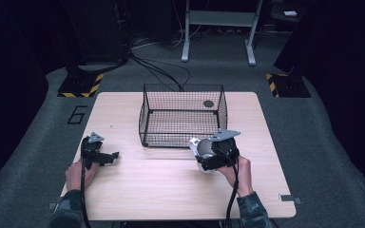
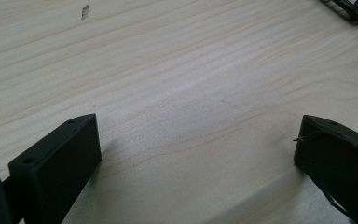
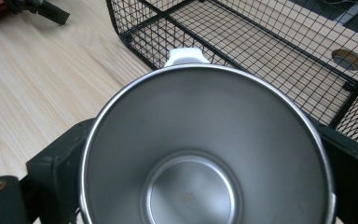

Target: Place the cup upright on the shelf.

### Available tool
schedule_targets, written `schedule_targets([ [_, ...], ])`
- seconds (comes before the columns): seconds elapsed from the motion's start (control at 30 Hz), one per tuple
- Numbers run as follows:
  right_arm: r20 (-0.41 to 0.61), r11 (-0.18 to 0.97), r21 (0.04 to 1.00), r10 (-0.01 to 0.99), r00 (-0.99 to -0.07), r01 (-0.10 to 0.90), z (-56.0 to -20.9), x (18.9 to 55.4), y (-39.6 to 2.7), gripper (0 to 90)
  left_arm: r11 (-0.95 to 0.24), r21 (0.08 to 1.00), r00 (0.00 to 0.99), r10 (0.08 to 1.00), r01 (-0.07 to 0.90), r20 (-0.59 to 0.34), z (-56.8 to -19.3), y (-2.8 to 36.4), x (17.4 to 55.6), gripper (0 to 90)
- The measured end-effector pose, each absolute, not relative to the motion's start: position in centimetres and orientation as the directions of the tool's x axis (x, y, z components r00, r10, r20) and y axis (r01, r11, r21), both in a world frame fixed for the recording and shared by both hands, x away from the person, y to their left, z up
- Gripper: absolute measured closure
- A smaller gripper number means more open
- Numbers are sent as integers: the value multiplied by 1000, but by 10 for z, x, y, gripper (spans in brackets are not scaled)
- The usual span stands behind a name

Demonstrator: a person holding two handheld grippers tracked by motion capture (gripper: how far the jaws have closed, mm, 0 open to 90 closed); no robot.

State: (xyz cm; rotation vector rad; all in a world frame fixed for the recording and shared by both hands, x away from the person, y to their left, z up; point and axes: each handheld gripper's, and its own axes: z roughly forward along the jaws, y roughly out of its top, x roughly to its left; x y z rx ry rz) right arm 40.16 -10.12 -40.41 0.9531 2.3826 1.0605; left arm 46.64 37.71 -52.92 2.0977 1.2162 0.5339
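My right gripper is shut on a steel cup with a white handle, held just in front of the black wire basket. In the right gripper view the cup sits between the two jaws, its empty mouth facing the camera and its white handle pointing toward the basket. My left gripper rests low over the table at the left, open; in the left gripper view its jaws stand wide apart with bare wood between them.
The light wooden table carries the basket at its middle back. A round hole shows in the tabletop behind the basket mesh. Dark carpet, cables and a metal stand lie beyond the table.
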Motion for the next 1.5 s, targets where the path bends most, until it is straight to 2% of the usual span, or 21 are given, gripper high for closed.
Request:
schedule_targets([
  [0.83,-96,496,771,710,-697,400,-365,406,-99,54,-360,705,487,873,611,24,-529,377,466,3],
  [1.5,-125,505,782,702,-701,366,-335,428,-87,54,-360,706,487,873,611,23,-529,377,466,3],
])
